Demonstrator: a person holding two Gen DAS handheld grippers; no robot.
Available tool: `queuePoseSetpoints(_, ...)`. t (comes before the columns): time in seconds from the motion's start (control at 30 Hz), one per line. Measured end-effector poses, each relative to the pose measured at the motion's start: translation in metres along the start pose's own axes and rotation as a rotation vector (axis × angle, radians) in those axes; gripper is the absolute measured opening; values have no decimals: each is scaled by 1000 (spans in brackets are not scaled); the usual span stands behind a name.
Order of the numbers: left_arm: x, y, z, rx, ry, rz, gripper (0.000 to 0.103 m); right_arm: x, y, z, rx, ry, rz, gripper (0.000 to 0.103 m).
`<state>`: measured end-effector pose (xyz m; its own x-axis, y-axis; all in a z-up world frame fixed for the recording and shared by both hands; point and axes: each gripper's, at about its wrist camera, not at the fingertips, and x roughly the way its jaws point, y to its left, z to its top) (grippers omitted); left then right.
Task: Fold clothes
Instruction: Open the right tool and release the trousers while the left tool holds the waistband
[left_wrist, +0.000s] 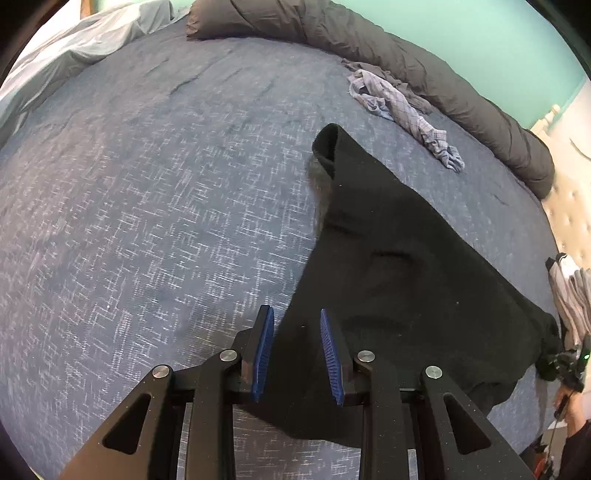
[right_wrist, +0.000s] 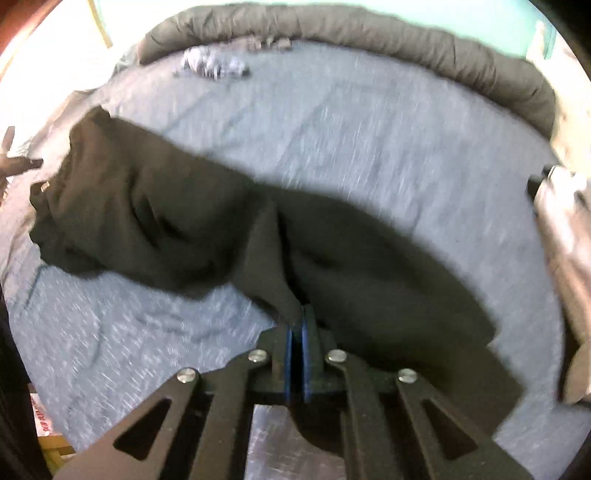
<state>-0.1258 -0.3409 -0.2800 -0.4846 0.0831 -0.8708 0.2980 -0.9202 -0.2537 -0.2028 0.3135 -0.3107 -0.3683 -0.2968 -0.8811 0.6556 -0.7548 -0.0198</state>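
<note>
A black garment (left_wrist: 399, 266) lies spread on the blue bed cover (left_wrist: 147, 206), one narrow end pointing away. My left gripper (left_wrist: 297, 317) is open, its blue pads on either side of the garment's near edge, not closed on it. In the right wrist view the same black garment (right_wrist: 184, 221) is lifted and bunched. My right gripper (right_wrist: 298, 317) is shut on a fold of it. That view is blurred by motion.
A crumpled blue checked garment (left_wrist: 406, 110) lies further back on the bed; it also shows in the right wrist view (right_wrist: 214, 62). A rolled dark grey duvet (left_wrist: 406, 62) runs along the far edge. Grey and white clothes (left_wrist: 570, 291) sit at the right edge.
</note>
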Motion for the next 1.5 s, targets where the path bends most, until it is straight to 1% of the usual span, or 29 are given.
queuePoseSetpoints(0.13, 0, 4, 1, -5, -11, 5, 29, -30, -26, 40, -9, -78, -76, 3)
queuePoseSetpoints(0.27, 7, 7, 3, -17, -8, 8, 29, -32, -43, 84, -34, -91, -163, 3)
queuePoseSetpoints(0.43, 13, 11, 3, -26, -6, 7, 29, -14, -56, 128, -46, -84, -204, 3)
queuePoseSetpoints(0.63, 19, 15, 6, -18, -4, 19, 29, 18, -76, 171, -47, -62, -283, 3)
queuePoseSetpoints(0.7, 20, 17, 7, -21, -5, 20, 29, 38, -84, 186, -28, -29, -317, 3)
queuePoseSetpoints(0.8, 22, 22, 8, -37, -8, 21, 29, 63, -93, 192, 2, 10, -358, 3)
queuePoseSetpoints(0.87, 22, 25, 8, -46, -18, 21, 29, 77, -100, 191, 36, 17, -361, 4)
queuePoseSetpoints(0.9, 22, 27, 8, -49, -21, 23, 29, 83, -103, 189, 53, 19, -358, 8)
queuePoseSetpoints(0.93, 22, 28, 8, -51, -24, 26, 29, 86, -105, 186, 67, 15, -359, 15)
queuePoseSetpoints(0.97, 21, 29, 7, -52, -24, 26, 29, 86, -106, 184, 76, 6, -358, 33)
queuePoseSetpoints(1.0, 21, 31, 6, -52, -23, 25, 29, 82, -108, 179, 90, -10, -356, 48)
queuePoseSetpoints(1.03, 20, 32, 6, -53, -22, 25, 29, 78, -110, 175, 103, -26, -353, 53)
queuePoseSetpoints(1.17, 18, 35, 0, -62, -20, 11, 30, 49, -117, 149, 139, -88, -298, 55)
queuePoseSetpoints(1.23, 17, 35, -5, -67, -13, 0, 32, 31, -114, 132, 137, -113, -260, 55)
queuePoseSetpoints(1.27, 18, 34, -7, -68, -8, -4, 35, 22, -113, 123, 141, -125, -240, 56)
queuePoseSetpoints(1.33, 18, 32, -12, -68, 0, -18, 37, 8, -113, 100, 182, -134, -193, 57)
queuePoseSetpoints(1.43, 17, 28, -19, -63, 12, -25, 40, -9, -113, 65, 245, -146, -125, 64)
queuePoseSetpoints(1.47, 17, 27, -21, -66, 21, -27, 40, -11, -114, 52, 263, -136, -110, 69)
queuePoseSetpoints(1.5, 17, 27, -23, -68, 27, -29, 40, -12, -116, 40, 279, -125, -97, 69)
